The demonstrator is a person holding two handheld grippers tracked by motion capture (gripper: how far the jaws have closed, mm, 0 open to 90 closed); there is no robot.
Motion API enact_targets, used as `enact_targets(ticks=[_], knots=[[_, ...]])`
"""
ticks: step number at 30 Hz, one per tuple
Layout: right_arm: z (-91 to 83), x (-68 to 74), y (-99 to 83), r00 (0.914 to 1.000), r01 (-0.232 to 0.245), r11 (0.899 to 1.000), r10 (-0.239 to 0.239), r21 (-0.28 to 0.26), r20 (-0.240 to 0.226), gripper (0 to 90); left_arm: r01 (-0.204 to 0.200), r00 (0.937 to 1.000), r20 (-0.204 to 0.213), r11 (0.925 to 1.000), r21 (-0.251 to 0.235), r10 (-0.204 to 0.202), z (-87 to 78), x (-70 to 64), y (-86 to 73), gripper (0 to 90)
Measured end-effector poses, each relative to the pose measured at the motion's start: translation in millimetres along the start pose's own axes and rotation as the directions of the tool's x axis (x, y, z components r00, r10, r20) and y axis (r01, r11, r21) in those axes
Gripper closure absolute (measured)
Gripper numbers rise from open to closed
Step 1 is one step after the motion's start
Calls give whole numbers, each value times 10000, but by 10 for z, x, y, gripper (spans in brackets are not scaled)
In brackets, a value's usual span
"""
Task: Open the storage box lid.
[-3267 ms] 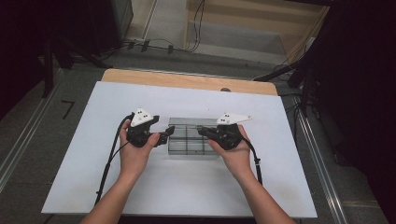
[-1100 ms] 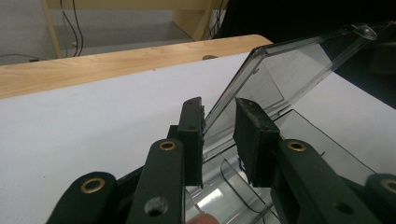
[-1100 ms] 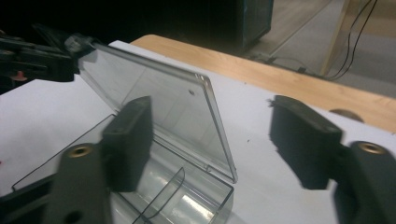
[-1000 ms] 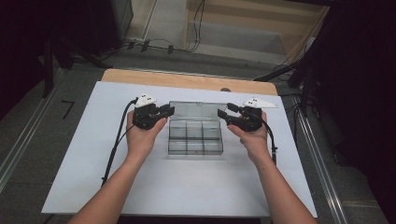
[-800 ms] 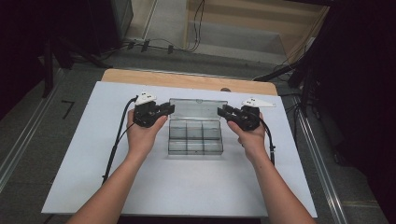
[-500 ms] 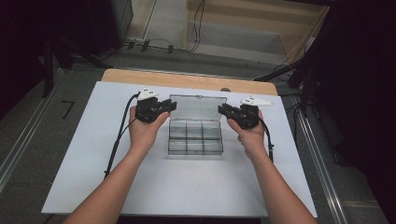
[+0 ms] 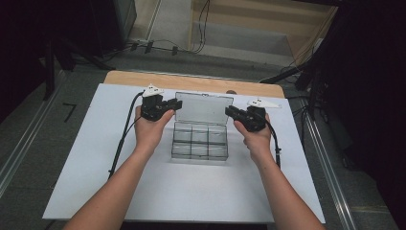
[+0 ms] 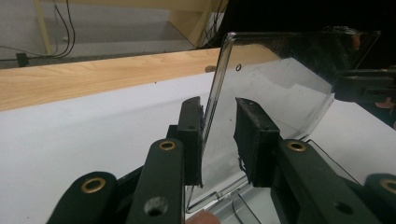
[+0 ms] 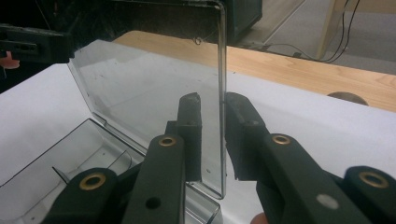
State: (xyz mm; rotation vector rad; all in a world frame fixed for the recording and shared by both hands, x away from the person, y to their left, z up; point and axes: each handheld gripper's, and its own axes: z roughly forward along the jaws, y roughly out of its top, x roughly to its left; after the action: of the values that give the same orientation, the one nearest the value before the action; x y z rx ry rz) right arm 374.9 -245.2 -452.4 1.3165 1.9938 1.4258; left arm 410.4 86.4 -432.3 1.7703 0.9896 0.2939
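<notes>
Since the earlier frames both hands have travelled away from the person toward the far edge of the desk, and the lid of the clear compartment box has swung up from lying flat over the tray to standing nearly upright on its rear hinge. The left claw straddles the lid's left edge: in the left gripper view one jaw lies against the plastic while the other stands a little off it, so the grip looks loose, guiding more than clamping. The right claw does the same at the opposite edge, its jaws narrowly parted around the thin panel, with small gaps showing on either side. Taking the lid at both ends likely keeps the flexible sheet from twisting as it pivots, and the light hold lets it rotate between the jaws. The box sits mid-desk on the white surface, its six compartments apparently empty, and the tray is exposed for whatever comes next.
</notes>
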Motion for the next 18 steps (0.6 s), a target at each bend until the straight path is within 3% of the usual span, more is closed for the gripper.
enact_targets(ticks=[7, 18], knots=[[30, -15, -10, 9999, -121, 9999, 121, -24, -27, 745, 157, 9999, 60, 9998, 95, -158, 22, 29, -18, 698], [178, -72, -104, 9990, -452, 9984, 453, 337, -27, 726, 457, 9989, 72, 9968, 658, -463, 165, 117, -140, 691]])
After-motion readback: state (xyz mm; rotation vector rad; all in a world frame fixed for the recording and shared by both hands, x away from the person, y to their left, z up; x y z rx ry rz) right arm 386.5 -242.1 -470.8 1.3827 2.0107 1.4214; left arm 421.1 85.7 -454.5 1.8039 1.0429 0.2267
